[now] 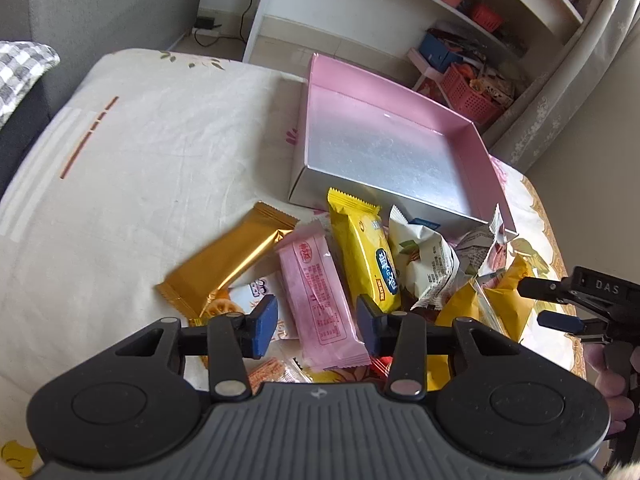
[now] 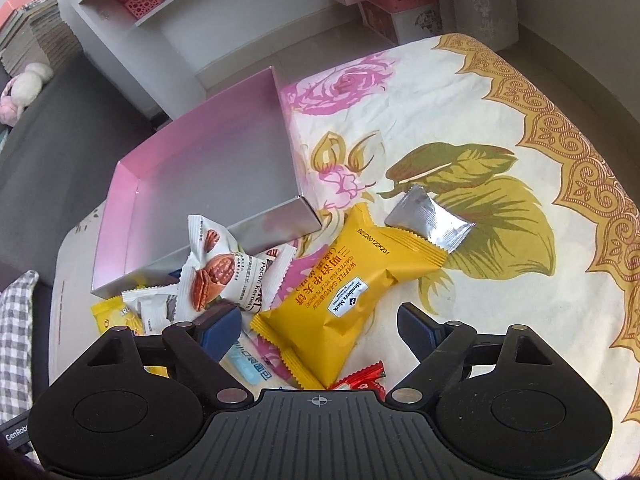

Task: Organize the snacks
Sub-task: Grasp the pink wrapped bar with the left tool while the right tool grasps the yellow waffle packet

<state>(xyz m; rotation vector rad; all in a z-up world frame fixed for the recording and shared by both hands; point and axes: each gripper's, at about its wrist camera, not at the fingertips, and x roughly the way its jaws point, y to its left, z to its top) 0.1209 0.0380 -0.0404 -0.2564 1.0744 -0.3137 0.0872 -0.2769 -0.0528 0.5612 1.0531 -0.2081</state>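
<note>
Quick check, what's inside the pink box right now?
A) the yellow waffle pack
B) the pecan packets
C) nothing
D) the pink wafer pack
C: both wrist views show the pink box with a bare silver floor; the pink wafer pack, yellow waffle pack and pecan packets all lie on the cloth in front of it.

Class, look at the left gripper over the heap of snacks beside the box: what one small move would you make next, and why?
Probably close the left gripper onto the pink packet. The packet lies between the fingers with a gap either side, so it is not yet gripped. The box beside the heap holds no snacks.
</note>
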